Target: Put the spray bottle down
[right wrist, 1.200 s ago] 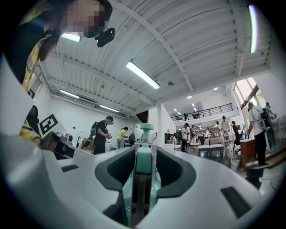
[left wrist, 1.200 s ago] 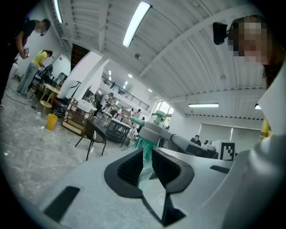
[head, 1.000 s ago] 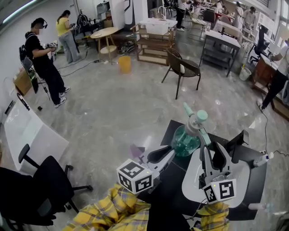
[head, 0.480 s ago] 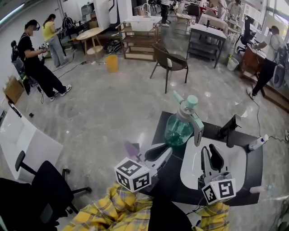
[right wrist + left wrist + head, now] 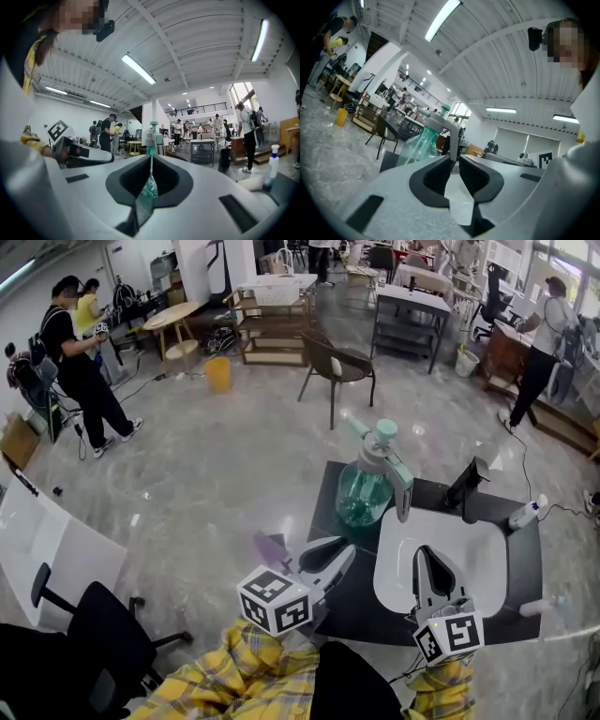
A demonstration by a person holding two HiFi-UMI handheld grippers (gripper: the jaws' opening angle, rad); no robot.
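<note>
A clear green spray bottle [image 5: 361, 491] with a pale green trigger head stands upright on the far left corner of the black table [image 5: 347, 601]. Nothing holds it. My right gripper [image 5: 424, 553] hovers over the white basin [image 5: 478, 554], short of the bottle; its jaws are closing and nothing lies between them. In the right gripper view the bottle [image 5: 153, 137] shows beyond the narrow slit of those jaws [image 5: 151, 155]. My left gripper [image 5: 343, 547] sits at the table's left edge, shut and empty. Its own view shows the bottle [image 5: 419, 143] just past the tips [image 5: 454, 157].
A black faucet [image 5: 466, 486] rises behind the basin. Two small white bottles [image 5: 526, 512] [image 5: 544, 605] lie at the table's right side. A dark office chair [image 5: 89, 643] stands at lower left and a brown chair [image 5: 337, 367] beyond the table. People stand far off.
The right gripper's jaws stood wide at the bottle's trigger; they have drawn back from it and come together. The left gripper also drew back. The bottle stays standing on the table.
</note>
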